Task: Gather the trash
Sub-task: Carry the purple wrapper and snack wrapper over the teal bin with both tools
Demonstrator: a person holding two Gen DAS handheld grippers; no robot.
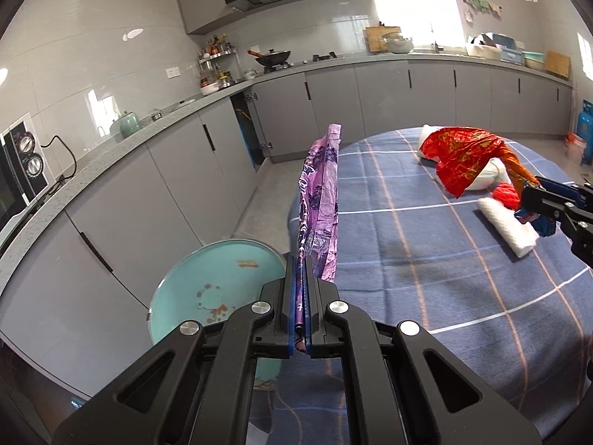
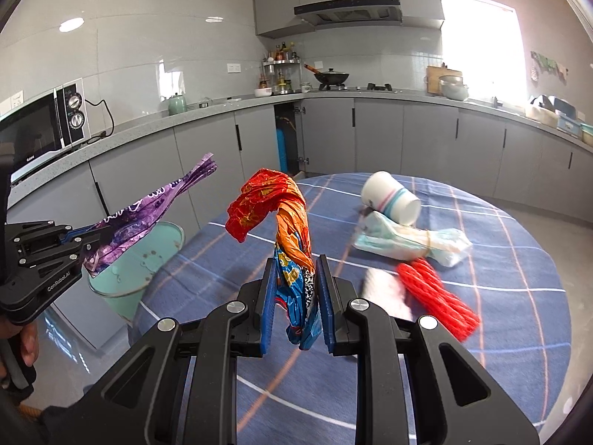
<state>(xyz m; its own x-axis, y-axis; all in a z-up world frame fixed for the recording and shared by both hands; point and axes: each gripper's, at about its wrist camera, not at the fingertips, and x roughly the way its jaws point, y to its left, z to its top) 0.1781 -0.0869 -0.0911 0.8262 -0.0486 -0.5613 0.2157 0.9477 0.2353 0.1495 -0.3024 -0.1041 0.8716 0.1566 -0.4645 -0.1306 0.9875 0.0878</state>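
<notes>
My left gripper (image 1: pixel 301 270) is shut on a purple plastic wrapper (image 1: pixel 320 200), which sticks up between its fingers beside the table's left edge. The same left gripper (image 2: pixel 79 235) and purple wrapper (image 2: pixel 148 209) show at the left of the right wrist view, above a teal bin (image 2: pixel 129 278). My right gripper (image 2: pixel 296 270) is shut on a red and orange snack wrapper (image 2: pixel 276 207), held above the table. From the left wrist, the right gripper (image 1: pixel 537 193) shows at the right edge with the red wrapper (image 1: pixel 463 154). The teal bin (image 1: pixel 207 289) stands on the floor below the left gripper.
On the blue checked tablecloth (image 2: pixel 481 315) lie a tipped white cup (image 2: pixel 393 198), a pale crumpled bag (image 2: pixel 407 241), a red mesh net (image 2: pixel 437 296) and a white roll (image 2: pixel 385 289). Grey cabinets (image 1: pixel 166 170) and a counter run along the walls. A microwave (image 2: pixel 40 129) sits left.
</notes>
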